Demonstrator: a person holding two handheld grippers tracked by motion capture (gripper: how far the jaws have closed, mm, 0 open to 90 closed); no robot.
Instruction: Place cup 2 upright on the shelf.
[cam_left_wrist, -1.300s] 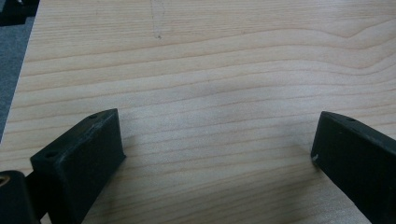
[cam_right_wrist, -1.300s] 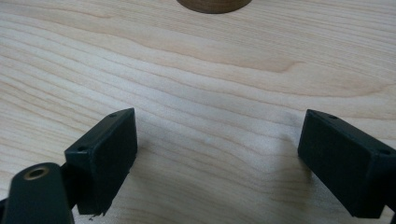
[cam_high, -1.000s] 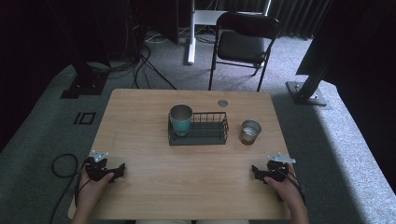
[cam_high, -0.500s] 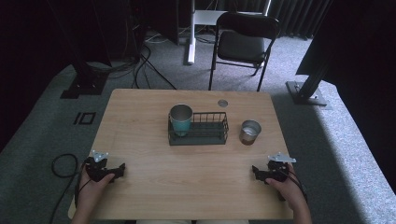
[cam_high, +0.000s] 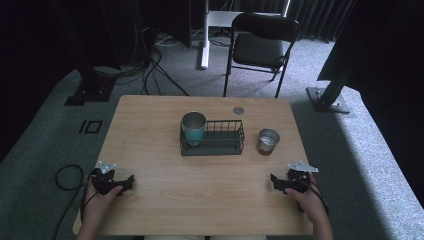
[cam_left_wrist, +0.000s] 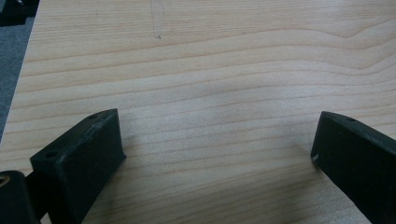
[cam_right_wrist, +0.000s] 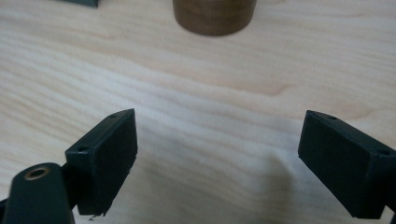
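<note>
A black wire basket (cam_high: 220, 142) stands mid-table with a teal cup (cam_high: 193, 127) upright in its left end. To the right of the basket, on the wood, is a brown cup with a metal inside (cam_high: 268, 141). My left gripper (cam_high: 126, 182) rests low at the table's front left, open, with bare wood between its jaws (cam_left_wrist: 217, 140). At the front right, my right gripper (cam_high: 275, 181) is open too and holds nothing (cam_right_wrist: 217, 135). The brown cup's base (cam_right_wrist: 215, 16) shows ahead of it, well apart from the jaws.
A small round disc (cam_high: 238, 110) lies near the far edge of the wooden table (cam_high: 150, 120). Beyond the table a black folding chair (cam_high: 260, 45) stands on grey carpet. Cables and stand feet lie on the floor to the left and right.
</note>
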